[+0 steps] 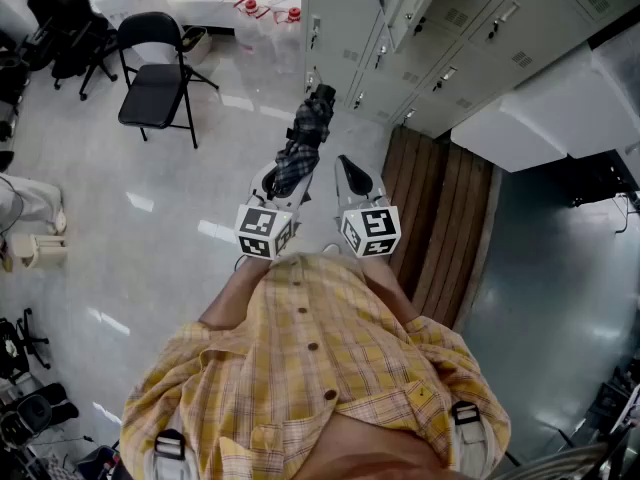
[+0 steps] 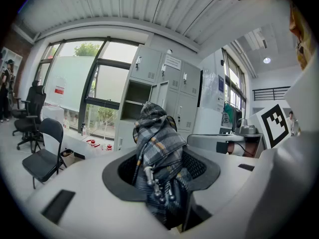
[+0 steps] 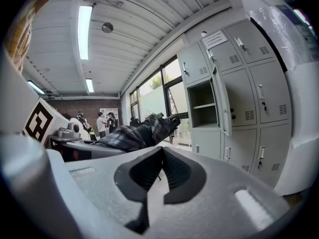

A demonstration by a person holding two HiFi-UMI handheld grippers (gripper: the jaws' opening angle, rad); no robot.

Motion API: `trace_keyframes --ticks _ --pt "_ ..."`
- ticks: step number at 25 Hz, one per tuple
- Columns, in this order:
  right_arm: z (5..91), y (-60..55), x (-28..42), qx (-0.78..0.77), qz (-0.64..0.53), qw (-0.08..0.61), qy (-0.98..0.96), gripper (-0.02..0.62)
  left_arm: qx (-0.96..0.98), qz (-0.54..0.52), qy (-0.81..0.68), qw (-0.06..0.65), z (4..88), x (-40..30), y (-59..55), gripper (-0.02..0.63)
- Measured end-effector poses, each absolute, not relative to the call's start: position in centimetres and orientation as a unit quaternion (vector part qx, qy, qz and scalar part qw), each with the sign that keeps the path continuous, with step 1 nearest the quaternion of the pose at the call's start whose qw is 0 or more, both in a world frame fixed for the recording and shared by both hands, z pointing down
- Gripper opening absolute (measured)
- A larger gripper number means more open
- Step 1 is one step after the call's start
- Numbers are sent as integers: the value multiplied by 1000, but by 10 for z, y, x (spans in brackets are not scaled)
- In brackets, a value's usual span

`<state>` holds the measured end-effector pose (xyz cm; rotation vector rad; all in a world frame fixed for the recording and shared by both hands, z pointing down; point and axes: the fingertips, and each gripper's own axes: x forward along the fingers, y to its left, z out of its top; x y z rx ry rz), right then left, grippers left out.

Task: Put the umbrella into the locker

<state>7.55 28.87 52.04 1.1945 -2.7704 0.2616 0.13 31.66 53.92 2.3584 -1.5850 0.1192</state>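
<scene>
A folded umbrella [image 1: 303,140], grey plaid with thin orange and white stripes, is clamped in the tongs of the left gripper [image 2: 162,171]. Its far end is pointed toward the grey lockers [image 3: 234,83]. One locker compartment [image 3: 205,103] is seen with its door swung open.
</scene>
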Motion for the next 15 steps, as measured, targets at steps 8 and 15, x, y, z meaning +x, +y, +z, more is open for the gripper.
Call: trace_keyframes --ticks 8,15 --pt "527 286 85 388 92 50 -916 -2 814 48 -560 146 544 4 313 187" --pt "523 275 104 375 87 44 -922 -2 809 54 -569 139 542 24 302 187"
